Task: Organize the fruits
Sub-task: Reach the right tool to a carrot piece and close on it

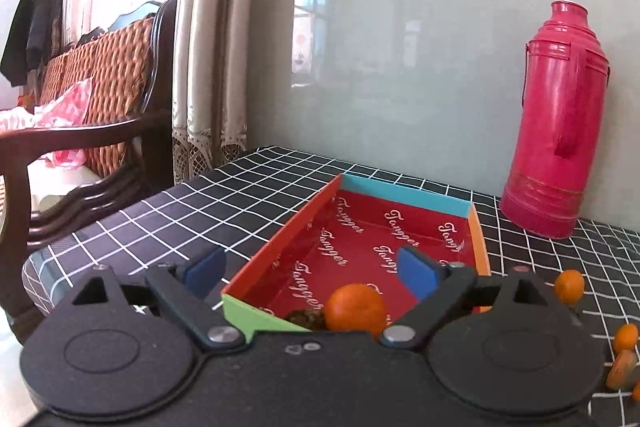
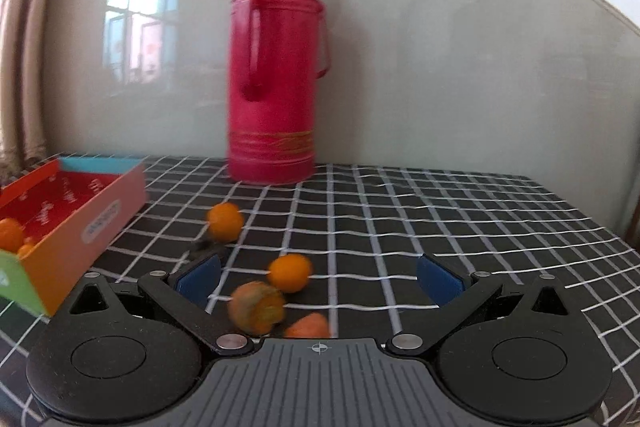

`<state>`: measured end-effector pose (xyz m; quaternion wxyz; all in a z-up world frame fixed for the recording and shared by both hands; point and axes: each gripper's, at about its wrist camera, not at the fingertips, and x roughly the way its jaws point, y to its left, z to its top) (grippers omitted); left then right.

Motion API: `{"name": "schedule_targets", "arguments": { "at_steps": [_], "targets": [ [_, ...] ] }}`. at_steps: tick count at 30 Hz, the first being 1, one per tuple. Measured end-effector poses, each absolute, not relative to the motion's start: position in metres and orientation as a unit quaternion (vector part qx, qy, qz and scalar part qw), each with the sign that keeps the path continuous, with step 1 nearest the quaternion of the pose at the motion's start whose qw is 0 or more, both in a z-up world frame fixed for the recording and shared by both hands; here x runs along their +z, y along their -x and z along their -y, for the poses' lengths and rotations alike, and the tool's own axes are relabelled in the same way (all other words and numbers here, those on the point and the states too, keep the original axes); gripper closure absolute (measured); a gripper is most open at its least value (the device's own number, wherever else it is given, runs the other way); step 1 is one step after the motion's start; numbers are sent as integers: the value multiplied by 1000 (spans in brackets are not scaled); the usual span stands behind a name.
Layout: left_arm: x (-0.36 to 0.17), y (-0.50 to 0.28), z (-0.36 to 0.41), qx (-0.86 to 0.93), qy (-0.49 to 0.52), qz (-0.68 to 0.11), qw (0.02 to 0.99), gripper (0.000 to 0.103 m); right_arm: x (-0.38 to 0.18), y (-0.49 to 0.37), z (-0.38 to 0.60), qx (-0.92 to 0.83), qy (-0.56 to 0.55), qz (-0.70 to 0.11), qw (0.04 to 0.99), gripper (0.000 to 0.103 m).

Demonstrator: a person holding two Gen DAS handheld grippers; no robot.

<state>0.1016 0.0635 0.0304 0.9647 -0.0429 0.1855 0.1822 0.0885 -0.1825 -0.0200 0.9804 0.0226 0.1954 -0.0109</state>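
A shallow red box (image 1: 448, 201) with coloured walls lies on the checked tablecloth. An orange tangerine (image 1: 354, 307) sits in its near end beside a dark brownish fruit (image 1: 306, 319). My left gripper (image 1: 312, 267) hangs over that near end, open, its blue pads clear of the tangerine. Loose tangerines (image 1: 569, 285) lie on the cloth to the right of the box. In the right wrist view my right gripper (image 2: 320, 277) is open over several loose tangerines (image 2: 290, 271); a mottled one (image 2: 256, 307) lies between its fingers, untouched. The box (image 2: 100, 223) stands at the left.
A tall pink thermos (image 1: 556, 123) (image 2: 276, 75) stands at the back against a glossy grey wall panel. A dark wooden chair (image 1: 80, 135) with a woven back sits beyond the table's left edge, next to curtains. Bare checked cloth (image 2: 460, 219) stretches to the right.
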Motion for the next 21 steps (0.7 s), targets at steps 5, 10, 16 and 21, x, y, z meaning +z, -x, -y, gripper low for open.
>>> {"name": "schedule_targets", "arguments": {
  "at_steps": [5,10,16,21],
  "targets": [
    [32,-95,-73,180,41,-184,965,14,-25,-89,180,24,-34,-206,978,0],
    [33,-90,-84,196,40,-182,963,13,-33,-91,186,33,-40,-219,974,0],
    [34,-86,-98,208,58,-182,959,13,-40,-96,198,35,-47,-244,968,29],
    [34,-84,-102,210,63,-184,958,13,-48,-103,207,29,-69,-267,961,29]
  ]
}}
